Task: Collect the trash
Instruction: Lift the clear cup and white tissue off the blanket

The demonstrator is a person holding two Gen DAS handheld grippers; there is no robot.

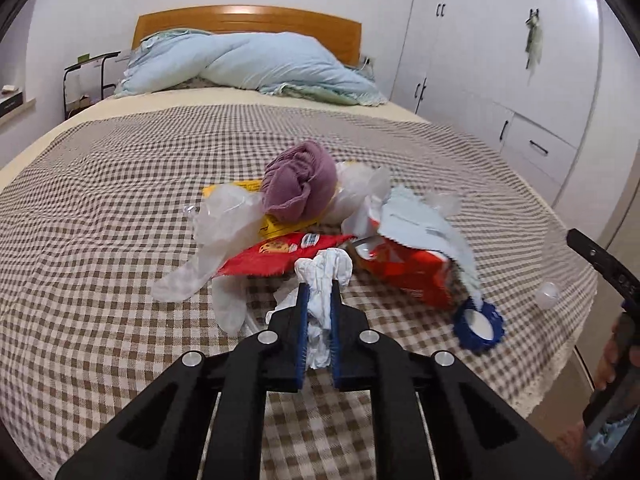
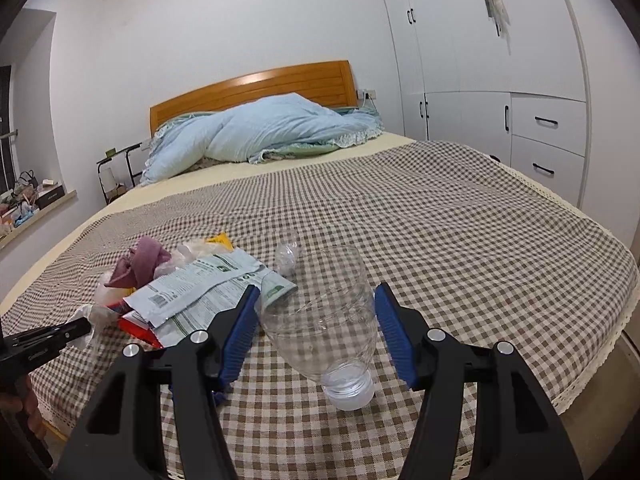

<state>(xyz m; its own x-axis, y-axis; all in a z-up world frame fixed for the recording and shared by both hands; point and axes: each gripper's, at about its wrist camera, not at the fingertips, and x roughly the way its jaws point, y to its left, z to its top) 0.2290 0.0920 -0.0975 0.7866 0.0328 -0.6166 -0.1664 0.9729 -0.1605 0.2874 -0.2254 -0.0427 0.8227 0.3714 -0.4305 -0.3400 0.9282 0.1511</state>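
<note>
The left gripper [image 1: 320, 286] is pinching a crumpled white tissue [image 1: 322, 280] between its blue pads, just above the brown checked bedspread [image 1: 100, 200]. The right gripper [image 2: 316, 292] is standing wide around a clear plastic bottle [image 2: 324, 320], the pads not visibly pressing it. Beyond are lying red snack wrappers [image 1: 272, 256], a mauve rolled cloth [image 1: 298, 182], and farthest, a pale blue quilt [image 1: 248, 64].
</note>
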